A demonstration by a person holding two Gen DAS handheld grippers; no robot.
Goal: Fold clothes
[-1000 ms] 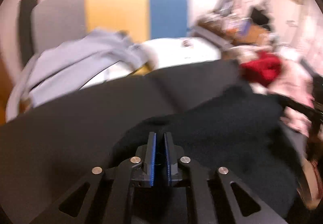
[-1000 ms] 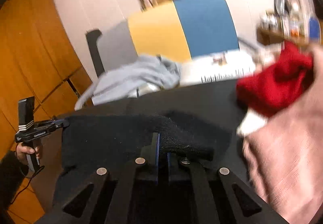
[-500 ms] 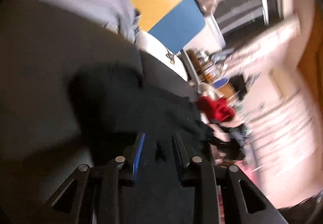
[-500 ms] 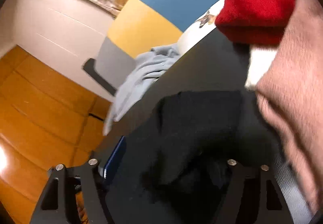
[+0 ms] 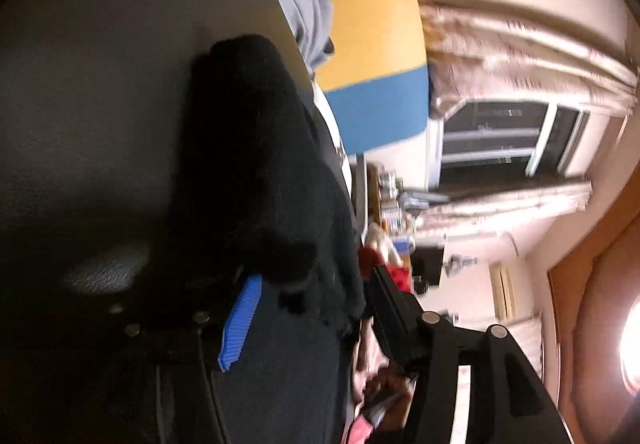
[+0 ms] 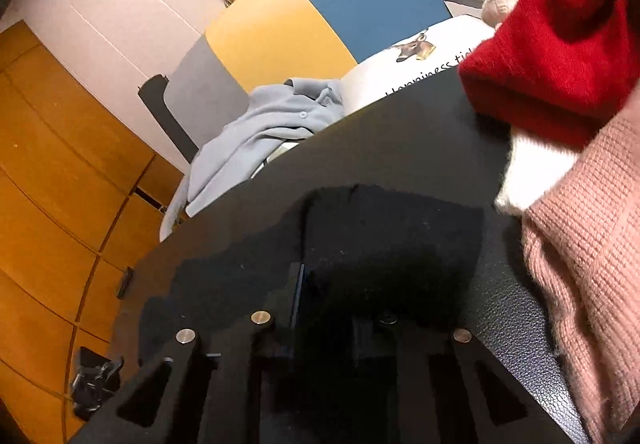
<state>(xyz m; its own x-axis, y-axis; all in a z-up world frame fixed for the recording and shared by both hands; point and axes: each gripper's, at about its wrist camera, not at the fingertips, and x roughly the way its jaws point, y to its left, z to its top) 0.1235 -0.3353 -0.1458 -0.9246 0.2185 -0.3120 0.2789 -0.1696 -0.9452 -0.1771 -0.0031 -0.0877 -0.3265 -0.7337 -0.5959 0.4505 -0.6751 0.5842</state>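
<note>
Black garment point(image 6: 384, 228) lies on dark table point(image 6: 400, 132). Left gripper point(image 5: 308, 308) jaws opening, wide apart, cloth between, unpressed. Right gripper point(image 6: 332, 296) jaws closing onto the garment's near edge; contact unclear

The black garment point(image 6: 392, 228) is soft, fuzzy matt knit cloth lying on a dark table point(image 6: 404, 132) with a fine leather-like grain. Beside it, the red sweater point(image 6: 556, 56) looks fluffy and the pink sweater point(image 6: 592, 252) coarsely ribbed. The cabinet point(image 6: 52, 172) is smooth, slightly glossy wood.
</note>
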